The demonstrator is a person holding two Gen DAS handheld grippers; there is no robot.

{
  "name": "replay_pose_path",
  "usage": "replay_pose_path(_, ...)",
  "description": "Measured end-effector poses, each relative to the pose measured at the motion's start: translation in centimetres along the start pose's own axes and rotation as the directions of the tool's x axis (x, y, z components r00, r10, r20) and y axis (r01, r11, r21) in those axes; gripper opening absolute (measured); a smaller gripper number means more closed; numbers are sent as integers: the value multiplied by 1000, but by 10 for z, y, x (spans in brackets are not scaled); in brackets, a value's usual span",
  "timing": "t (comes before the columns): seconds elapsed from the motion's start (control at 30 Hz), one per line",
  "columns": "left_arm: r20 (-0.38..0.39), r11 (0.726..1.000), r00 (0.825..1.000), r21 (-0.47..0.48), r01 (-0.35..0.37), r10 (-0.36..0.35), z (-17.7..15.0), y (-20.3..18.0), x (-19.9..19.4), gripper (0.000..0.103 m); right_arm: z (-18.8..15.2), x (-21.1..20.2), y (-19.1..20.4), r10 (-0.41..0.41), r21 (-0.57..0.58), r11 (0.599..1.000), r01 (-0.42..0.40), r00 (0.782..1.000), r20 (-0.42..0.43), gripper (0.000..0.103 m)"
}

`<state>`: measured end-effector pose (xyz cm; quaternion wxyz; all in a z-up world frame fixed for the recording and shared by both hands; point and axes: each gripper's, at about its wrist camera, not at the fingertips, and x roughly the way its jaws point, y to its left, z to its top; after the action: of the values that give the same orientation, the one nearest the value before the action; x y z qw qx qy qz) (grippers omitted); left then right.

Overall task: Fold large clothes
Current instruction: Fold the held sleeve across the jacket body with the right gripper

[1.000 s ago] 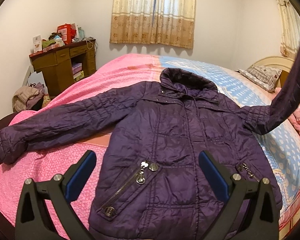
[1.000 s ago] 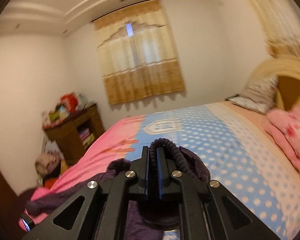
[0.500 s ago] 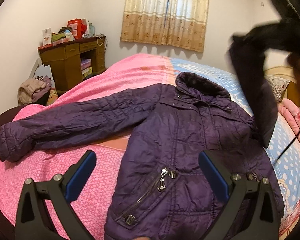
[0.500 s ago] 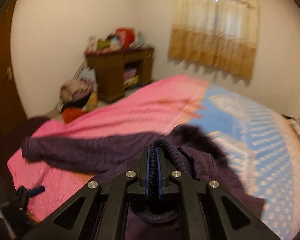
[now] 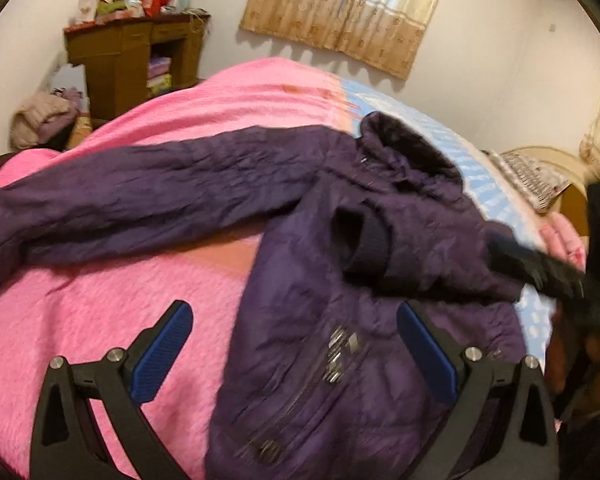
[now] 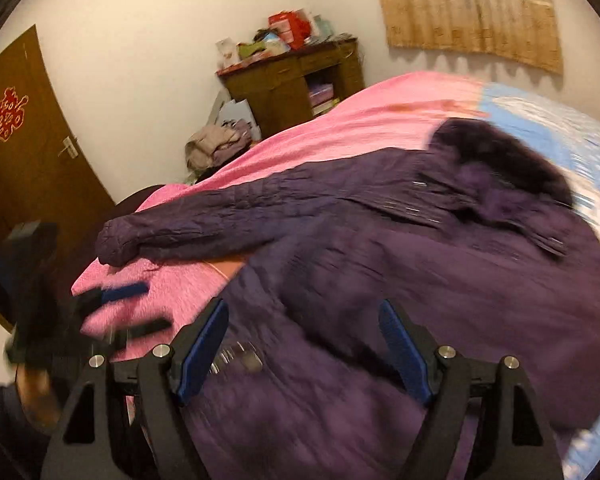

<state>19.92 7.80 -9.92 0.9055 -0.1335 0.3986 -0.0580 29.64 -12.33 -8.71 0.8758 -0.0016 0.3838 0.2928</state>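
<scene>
1. Change: half a second ago the right gripper (image 6: 300, 344) was clamped on the jacket's right sleeve cuff, held up in the air. Now its jaws are spread apart and hold nothing; the sleeve (image 5: 384, 248) lies folded across the jacket's chest, cuff at frame centre in the left wrist view.
2. Left gripper (image 5: 296, 356): jaws wide open, empty, hovering over the jacket's lower front by the pocket zip (image 5: 340, 348). Same state as a second ago.
3. Jacket (image 6: 440, 280): purple, quilted, front up on the bed (image 5: 80, 320). Fills centre and lower right of both views, collar (image 5: 412, 148) toward the upper right.
4. Other sleeve (image 5: 120, 204) is stretched out flat over the pink cover, cuff at the left edge of the left wrist view. Not folded yet.
5. Read: first sleeve fold done, release clean. Likely next is the left gripper taking the far cuff and bringing it across the chest.
6. Both views are motion-blurred, so fine detail on the zip is unreliable.
</scene>
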Motion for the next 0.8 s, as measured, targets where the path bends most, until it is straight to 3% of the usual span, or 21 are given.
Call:
replay_pose_path(0.17, 3, 997, 998, 43, 65, -65, 30, -27, 25, 102, -46, -50, -74, -160, 177, 972, 155, 987, 20, 78)
replay_pose_path(0.3, -70, 995, 995, 76, 70, -65, 42, -49, 65, 91, -81, -67, -116, -194, 323, 929, 180, 981, 13, 78)
replay_pose_path(0.37, -105, 996, 993, 72, 56, -48, 44, -53, 86, 81, -95, -70, -124, -190, 357, 918, 173, 982, 13, 78)
replay_pose_path(0.47, -181, 995, 979, 26, 100, -94, 39, -54, 112, 60, -116, -71, -127, -176, 381, 912, 154, 984, 24, 78)
replay_pose_path(0.5, -187, 987, 969, 3, 162, -159, 36, -55, 116, 40, -122, -71, -126, -174, 386, 910, 150, 984, 28, 78)
replay_pose_path(0.57, -177, 983, 968, -3, 182, -180, 31, -58, 115, 32, -130, -68, -127, -167, 400, 906, 142, 985, 29, 78)
replay_pose_path(0.63, -127, 979, 971, 10, 204, -201, 29, -61, 106, 14, -135, -65, -128, -163, 412, 901, 136, 986, 29, 78)
replay_pose_path(0.8, -35, 982, 982, 42, 185, -184, 32, -55, 68, 9, -127, -78, -130, -208, 397, 902, 171, 977, 53, 78)
